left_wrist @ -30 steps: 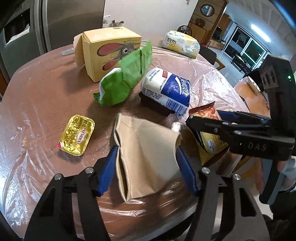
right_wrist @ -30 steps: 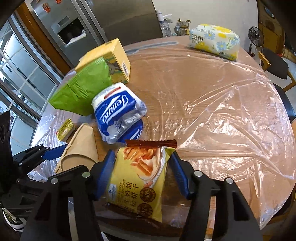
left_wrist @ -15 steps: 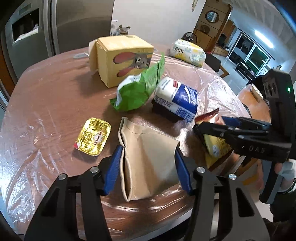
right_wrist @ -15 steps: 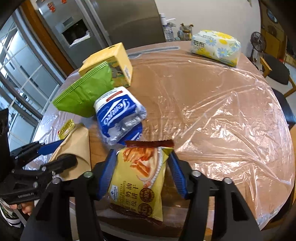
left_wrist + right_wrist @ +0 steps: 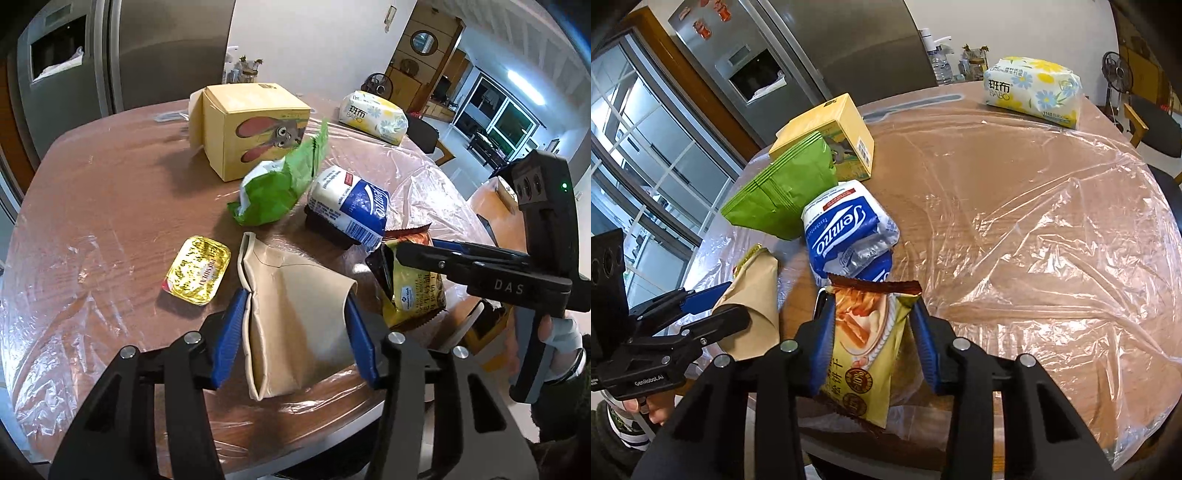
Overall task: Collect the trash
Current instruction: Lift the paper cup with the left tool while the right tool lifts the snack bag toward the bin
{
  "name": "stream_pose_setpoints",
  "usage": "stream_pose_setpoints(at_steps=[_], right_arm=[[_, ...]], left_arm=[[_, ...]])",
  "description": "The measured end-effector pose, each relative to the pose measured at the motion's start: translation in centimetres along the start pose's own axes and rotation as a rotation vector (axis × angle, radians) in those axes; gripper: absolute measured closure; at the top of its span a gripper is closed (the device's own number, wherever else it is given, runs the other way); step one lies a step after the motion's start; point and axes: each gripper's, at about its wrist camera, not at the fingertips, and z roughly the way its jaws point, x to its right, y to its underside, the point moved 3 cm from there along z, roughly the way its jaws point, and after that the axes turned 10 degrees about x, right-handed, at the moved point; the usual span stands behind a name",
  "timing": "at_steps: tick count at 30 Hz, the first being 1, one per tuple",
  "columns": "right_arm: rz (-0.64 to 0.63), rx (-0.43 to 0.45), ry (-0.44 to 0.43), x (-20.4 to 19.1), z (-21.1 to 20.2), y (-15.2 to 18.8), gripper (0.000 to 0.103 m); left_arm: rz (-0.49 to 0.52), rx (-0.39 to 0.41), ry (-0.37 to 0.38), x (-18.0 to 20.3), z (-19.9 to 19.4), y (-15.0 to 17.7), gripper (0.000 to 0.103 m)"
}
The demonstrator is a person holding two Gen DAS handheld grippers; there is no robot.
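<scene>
I am holding the left gripper (image 5: 297, 334) clamped on a tan paper bag (image 5: 295, 317), its blue pads (image 5: 229, 339) pressing in on both sides of the bag near the table's (image 5: 96, 206) front edge. The bag is sitting between the fingers, its folded end pointing away from me. Just ahead and to the left of this gripper a gold foil butter tub (image 5: 197, 275) is lying flat on the plastic film (image 5: 44, 332) that is covering the table. Further ahead a green pouch (image 5: 280, 184) is leaning toward a yellow rabbit box (image 5: 251, 129), and a blue-and-white tissue pack (image 5: 351, 206) is resting just right of the pouch.

I am gripping a yellow biscuit packet (image 5: 864, 347) with the right gripper (image 5: 871, 339), the blue pads (image 5: 925, 343) squeezing its sides; its brown crimped top is pointing forward and its lower end is hanging past the table edge. I cannot tell whether the packet is lifted or touching the table. Directly ahead of this gripper the tissue pack (image 5: 849, 232) is lying almost against the packet's top edge. The left gripper (image 5: 713, 310) is working just to the left with the paper bag (image 5: 753, 302). Far ahead and to the right a flowered tissue packet (image 5: 1034, 90) is sitting at the far edge of the table (image 5: 960, 155).
</scene>
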Motion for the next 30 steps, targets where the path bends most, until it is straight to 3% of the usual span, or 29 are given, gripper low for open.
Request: stream_pose_setpoints(at_steps=[6,19,30], right_arm=[[0.014,0.005,-0.008,0.1,-0.2,0.2,0.066],[0.036,0.083,-0.093,-0.5,-5.3,-0.4,0.066],[-0.015,0.070,-0.149,-2.3,-9.1,2.1,0.066]], left_arm=[[-0.008,0.013,0.000,0.0,-0.8,0.1,0.050],[0.006,0.051,0.018,1.0,-4.6,1.0,0.050],[0.027,0.038,0.033,3.0,-7.2,3.2,0.050]])
